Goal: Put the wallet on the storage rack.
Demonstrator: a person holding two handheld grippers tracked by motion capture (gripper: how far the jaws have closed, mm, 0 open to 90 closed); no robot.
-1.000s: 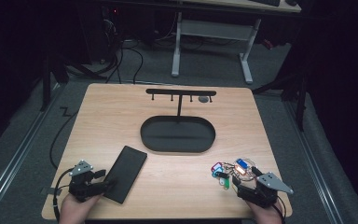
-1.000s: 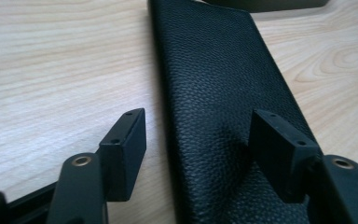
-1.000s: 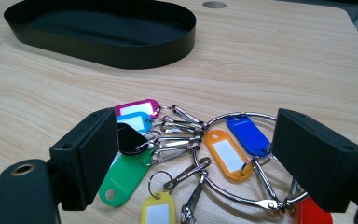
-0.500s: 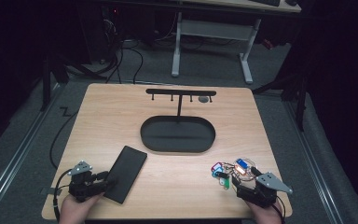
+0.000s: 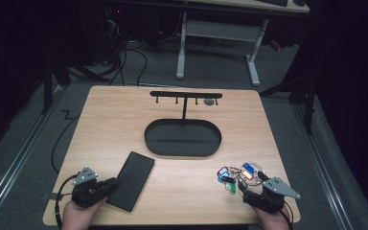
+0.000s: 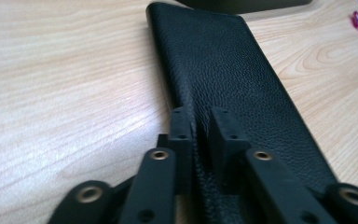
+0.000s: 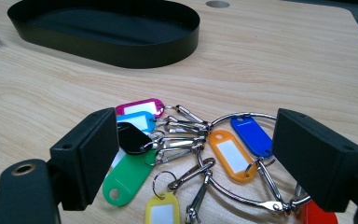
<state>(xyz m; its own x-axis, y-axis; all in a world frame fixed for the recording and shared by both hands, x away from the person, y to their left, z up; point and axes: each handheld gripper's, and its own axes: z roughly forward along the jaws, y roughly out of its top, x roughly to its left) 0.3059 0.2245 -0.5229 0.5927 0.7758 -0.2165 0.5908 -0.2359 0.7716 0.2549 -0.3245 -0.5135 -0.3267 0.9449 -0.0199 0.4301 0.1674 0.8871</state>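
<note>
A black leather wallet [image 5: 132, 179] [image 6: 223, 65] lies flat on the wooden table at the front left. My left gripper [image 5: 111, 184] [image 6: 199, 116] is at the wallet's near end, its jaws almost together with only a slim slit between them. Whether they pinch the leather is unclear. A ring of keys with coloured tags [image 5: 237, 176] [image 7: 191, 144] lies at the front right. My right gripper [image 5: 250, 186] [image 7: 196, 120] stands open just behind the bunch, its jaws wide to either side with nothing gripped.
A black oval tray [image 5: 182, 151] [image 7: 121, 53] sits mid-table, with a T-shaped hook stand [image 5: 186, 94] rising from its far side. A small grey disc [image 5: 210, 101] [image 7: 217, 4] lies near the back edge. Bare wood lies between wallet and keys.
</note>
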